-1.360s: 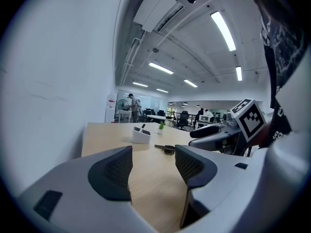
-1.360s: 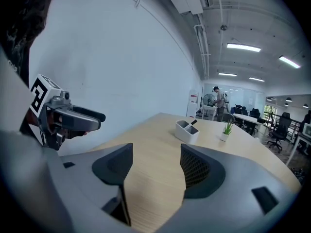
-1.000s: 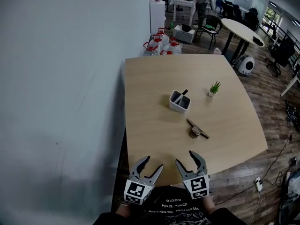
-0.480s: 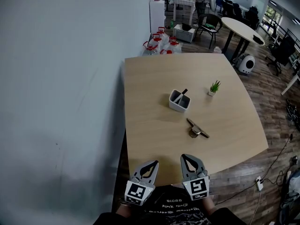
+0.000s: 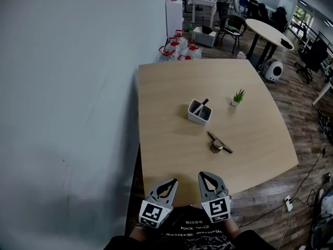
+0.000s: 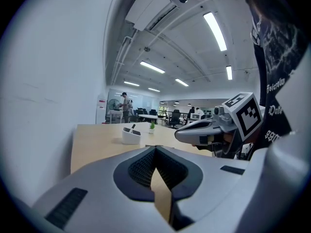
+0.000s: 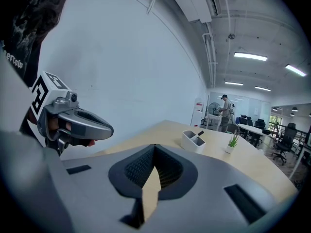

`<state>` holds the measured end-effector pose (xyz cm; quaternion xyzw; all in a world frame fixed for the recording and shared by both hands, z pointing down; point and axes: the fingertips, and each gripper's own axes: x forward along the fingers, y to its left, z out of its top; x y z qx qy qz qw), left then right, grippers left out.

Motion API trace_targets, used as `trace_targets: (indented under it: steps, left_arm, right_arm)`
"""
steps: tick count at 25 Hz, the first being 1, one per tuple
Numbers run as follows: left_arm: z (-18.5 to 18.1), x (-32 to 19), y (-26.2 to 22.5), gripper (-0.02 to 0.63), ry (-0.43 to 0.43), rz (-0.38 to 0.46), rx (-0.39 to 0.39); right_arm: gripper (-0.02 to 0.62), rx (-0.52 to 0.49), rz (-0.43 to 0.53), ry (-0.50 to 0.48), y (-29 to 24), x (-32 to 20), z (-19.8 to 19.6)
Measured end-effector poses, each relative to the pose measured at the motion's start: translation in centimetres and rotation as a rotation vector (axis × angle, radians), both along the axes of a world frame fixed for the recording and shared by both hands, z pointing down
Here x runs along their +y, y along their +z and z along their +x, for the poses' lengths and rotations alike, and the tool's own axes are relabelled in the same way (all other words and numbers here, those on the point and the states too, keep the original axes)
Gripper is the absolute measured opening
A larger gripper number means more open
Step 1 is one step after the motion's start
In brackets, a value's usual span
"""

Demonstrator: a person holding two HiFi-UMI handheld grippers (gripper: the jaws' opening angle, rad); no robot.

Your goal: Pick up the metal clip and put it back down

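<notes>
Broadly, the pale wooden table (image 5: pixel 171 87) fills the middle of the head view, and both tongs are held low at its near edge: the left gripper (image 5: pixel 167 184) and the right gripper (image 5: pixel 207 177) each have their jaws closed tip to tip with nothing between them, as each gripper view shows. Further out stands a white divided holder (image 5: pixel 200 113) with a dark pen in it. The metal clip (image 5: pixel 219 144) lies flat on the wood on the near side of that holder, a little to its right, well apart from both grippers. It looks like a dark lever arm over a shinier base. I judge it stiff, fairly light and smooth enough to slip, so the jaws should close across the narrow raised arm rather than try to scrape up the flat base. A small potted plant (image 5: pixel 238 98) sits beyond it to the right. As for writing, the pale print on the person's dark shirt (image 5: pixel 195 232) is too small to read, and the grippers' square markers carry no words.
</notes>
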<state>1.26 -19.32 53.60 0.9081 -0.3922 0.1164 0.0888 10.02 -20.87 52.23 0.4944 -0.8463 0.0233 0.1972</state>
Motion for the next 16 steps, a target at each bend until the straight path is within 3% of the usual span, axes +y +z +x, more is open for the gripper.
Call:
trace_targets:
  steps: [16]
  left_arm:
    - [0.26,0.02,0.41,0.009,0.021,-0.014,-0.013]
  right_arm:
    - [0.012,0.033,-0.009,-0.025,0.28,0.2,-0.62]
